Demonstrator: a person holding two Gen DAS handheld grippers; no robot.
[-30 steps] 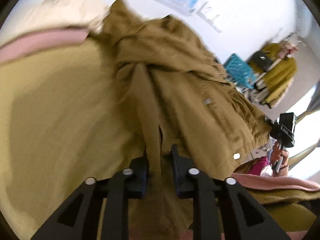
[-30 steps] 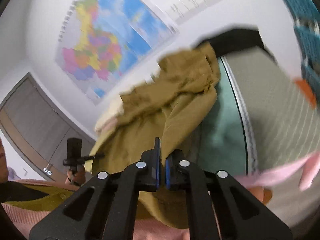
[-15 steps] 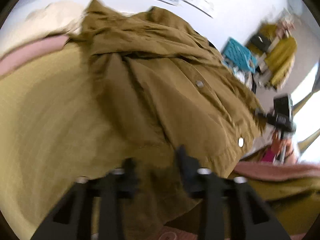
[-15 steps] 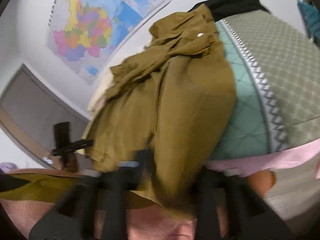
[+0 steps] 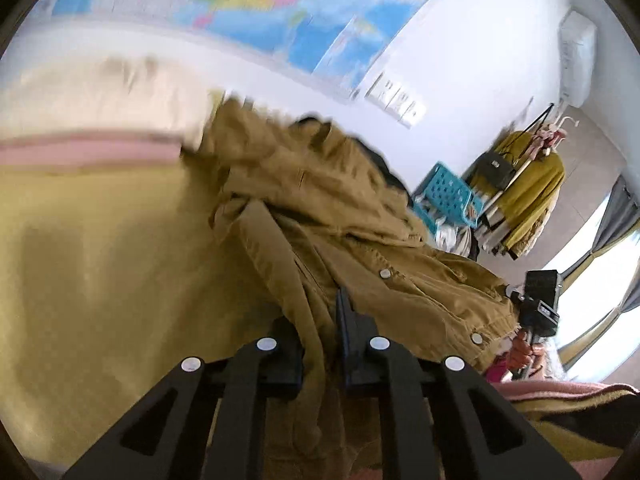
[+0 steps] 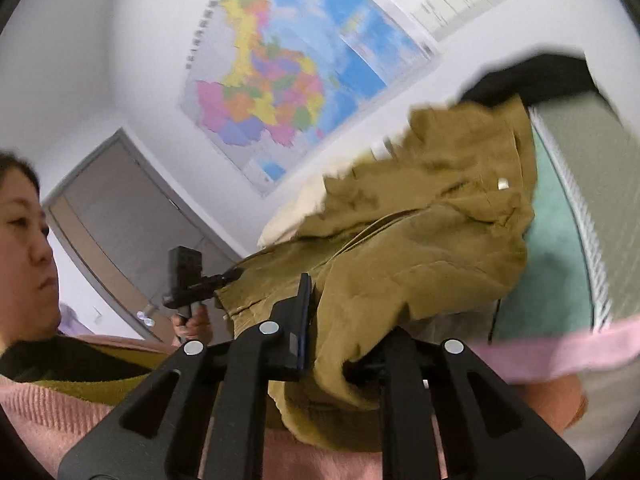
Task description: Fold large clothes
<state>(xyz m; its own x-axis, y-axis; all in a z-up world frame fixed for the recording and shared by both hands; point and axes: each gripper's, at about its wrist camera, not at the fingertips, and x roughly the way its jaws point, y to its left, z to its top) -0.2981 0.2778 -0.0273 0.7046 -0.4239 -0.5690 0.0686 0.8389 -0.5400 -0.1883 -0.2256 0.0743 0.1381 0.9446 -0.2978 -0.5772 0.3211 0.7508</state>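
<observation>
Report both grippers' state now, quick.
Left gripper: fingers have just been closing, now shut on the brown jacket.
Right gripper: shut on the same jacket's fabric.

Jacket olive-tan w/ silver snaps. Grippers black, silver screws, blue pad edges. Blanket mustard yellow; pink band above it, cream beyond. Cover mint green, quilted, w/ white zigzag trim; grey part beside it. Map multicolour on blue. Basket turquoise. Sweater pink.
</observation>
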